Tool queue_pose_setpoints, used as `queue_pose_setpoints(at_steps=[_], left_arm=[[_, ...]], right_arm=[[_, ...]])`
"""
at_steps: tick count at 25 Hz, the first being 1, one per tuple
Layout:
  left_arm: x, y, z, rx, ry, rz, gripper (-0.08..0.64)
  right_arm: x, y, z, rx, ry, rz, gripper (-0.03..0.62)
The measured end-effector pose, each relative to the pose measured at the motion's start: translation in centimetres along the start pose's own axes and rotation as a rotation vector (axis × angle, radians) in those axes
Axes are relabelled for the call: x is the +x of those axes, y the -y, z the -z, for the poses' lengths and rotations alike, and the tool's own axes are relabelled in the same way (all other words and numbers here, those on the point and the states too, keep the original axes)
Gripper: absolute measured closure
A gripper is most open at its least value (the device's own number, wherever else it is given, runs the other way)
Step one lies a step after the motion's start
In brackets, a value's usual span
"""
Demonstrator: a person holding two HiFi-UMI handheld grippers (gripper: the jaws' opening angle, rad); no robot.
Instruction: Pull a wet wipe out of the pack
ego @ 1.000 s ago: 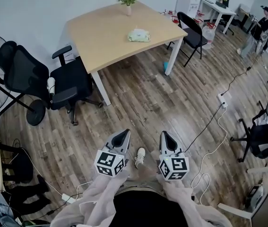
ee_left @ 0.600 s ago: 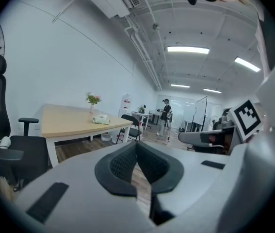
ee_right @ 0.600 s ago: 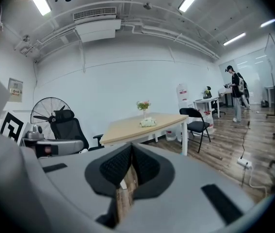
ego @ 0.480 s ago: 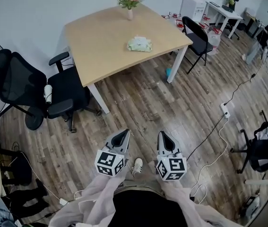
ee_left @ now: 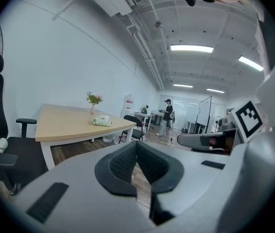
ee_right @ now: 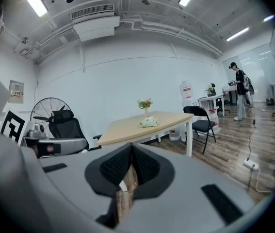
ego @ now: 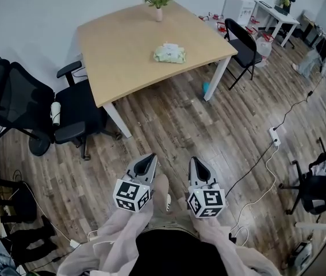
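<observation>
Both claws clenched, nothing in them: left claw point(ego: 147, 161), right claw point(ego: 195, 164), held low in front of me. Pack point(ego: 169, 53) lies flat mid-counter point(ego: 117, 50), well apart from both. Its long axis runs roughly across my view. Flap probably faces up, but it's too small to tell.

Risks:
- An unpinned pack would lift with the wipe.
- A careless reach knocks the vase point(ego: 158, 4) beyond it.
</observation>
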State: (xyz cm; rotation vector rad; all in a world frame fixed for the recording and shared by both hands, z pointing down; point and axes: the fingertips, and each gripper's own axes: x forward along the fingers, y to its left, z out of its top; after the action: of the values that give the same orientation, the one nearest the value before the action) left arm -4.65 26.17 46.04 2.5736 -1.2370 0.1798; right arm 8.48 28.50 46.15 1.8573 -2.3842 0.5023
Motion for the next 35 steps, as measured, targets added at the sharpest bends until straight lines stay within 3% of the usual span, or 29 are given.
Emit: queue_pose_setpoints(at_steps=[14,35], left_arm=[[4.5,-4.4,-1.6,-0.005,0.014,-0.037,0.548],[19.0,-15.0,-8.6,-0.02,-0.001,-0.015,0.548]], right_arm=[[5.6,1.4,-1.4,-0.008,-0.012,-0.016,0.58],[22.3,5.5,-7.9,0.008,-0.032,0.009,0.58]])
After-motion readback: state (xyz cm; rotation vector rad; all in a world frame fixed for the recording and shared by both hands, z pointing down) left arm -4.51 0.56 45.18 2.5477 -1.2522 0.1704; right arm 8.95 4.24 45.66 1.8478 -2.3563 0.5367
